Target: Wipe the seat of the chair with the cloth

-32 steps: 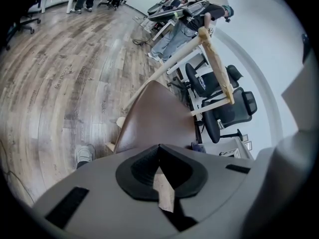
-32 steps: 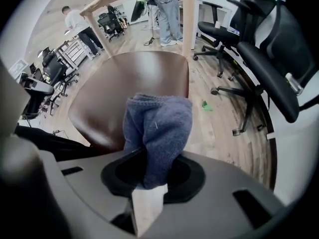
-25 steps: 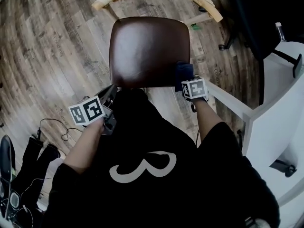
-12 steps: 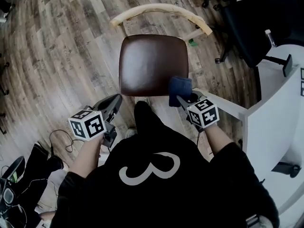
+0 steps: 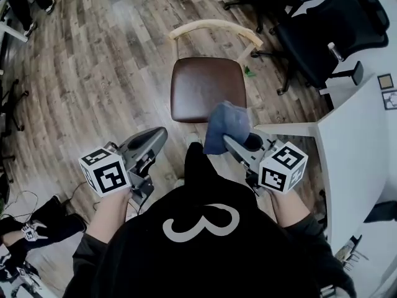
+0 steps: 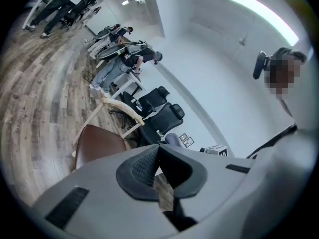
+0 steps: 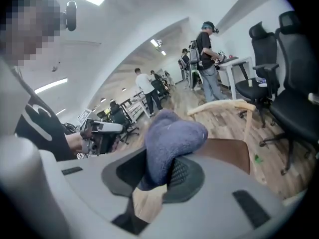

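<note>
While clamping the bunched blue cloth (image 5: 226, 126) in the right gripper's (image 5: 231, 143) fingers, left gripper (image 5: 155, 135) clenched empty, press it flat across the glossy brown chair seat (image 5: 208, 89).

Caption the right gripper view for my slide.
Right gripper clamps the blue cloth, brown chair seat beyond.
</note>
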A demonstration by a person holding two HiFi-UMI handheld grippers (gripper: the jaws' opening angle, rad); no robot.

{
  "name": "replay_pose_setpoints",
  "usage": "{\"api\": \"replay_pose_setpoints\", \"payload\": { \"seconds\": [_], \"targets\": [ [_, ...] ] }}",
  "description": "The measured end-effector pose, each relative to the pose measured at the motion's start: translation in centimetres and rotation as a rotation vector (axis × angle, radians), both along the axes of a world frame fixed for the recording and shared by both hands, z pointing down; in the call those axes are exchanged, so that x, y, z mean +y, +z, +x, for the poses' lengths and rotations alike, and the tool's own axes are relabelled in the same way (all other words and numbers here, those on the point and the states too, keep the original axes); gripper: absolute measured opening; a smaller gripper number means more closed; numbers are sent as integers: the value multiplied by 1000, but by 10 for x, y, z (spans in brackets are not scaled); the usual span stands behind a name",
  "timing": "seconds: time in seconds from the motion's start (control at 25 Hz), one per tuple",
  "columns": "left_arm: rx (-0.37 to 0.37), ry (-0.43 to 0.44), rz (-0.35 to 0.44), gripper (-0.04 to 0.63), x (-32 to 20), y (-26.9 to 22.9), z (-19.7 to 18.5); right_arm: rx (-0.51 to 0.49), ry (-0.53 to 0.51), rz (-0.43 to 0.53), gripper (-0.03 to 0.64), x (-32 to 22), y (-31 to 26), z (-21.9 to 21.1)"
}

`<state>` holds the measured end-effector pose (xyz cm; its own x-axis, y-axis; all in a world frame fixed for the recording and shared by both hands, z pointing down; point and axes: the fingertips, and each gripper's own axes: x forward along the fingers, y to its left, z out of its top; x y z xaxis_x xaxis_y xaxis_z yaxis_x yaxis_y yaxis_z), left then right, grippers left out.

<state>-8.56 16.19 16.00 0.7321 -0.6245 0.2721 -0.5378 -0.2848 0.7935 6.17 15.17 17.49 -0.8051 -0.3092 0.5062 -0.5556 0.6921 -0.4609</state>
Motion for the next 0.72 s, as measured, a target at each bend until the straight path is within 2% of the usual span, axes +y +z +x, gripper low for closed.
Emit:
{"api": "replay_pose_setpoints", "payload": {
  "seconds": [0.2, 0.36, 0.52, 0.72],
  "targets": [
    [-77, 91, 187, 14, 41, -67, 13, -75, 14, 131, 87, 52, -58, -11],
    [-100, 164, 285, 14, 70, -105, 31, -105, 19, 199, 87, 85, -91, -11],
    [-88, 200, 332, 14, 91, -124, 41, -100, 30, 256, 86, 104, -110, -9],
    [-58, 211, 345, 14, 113, -129, 49, -86, 34, 300, 84, 121, -122, -3]
  ]
}}
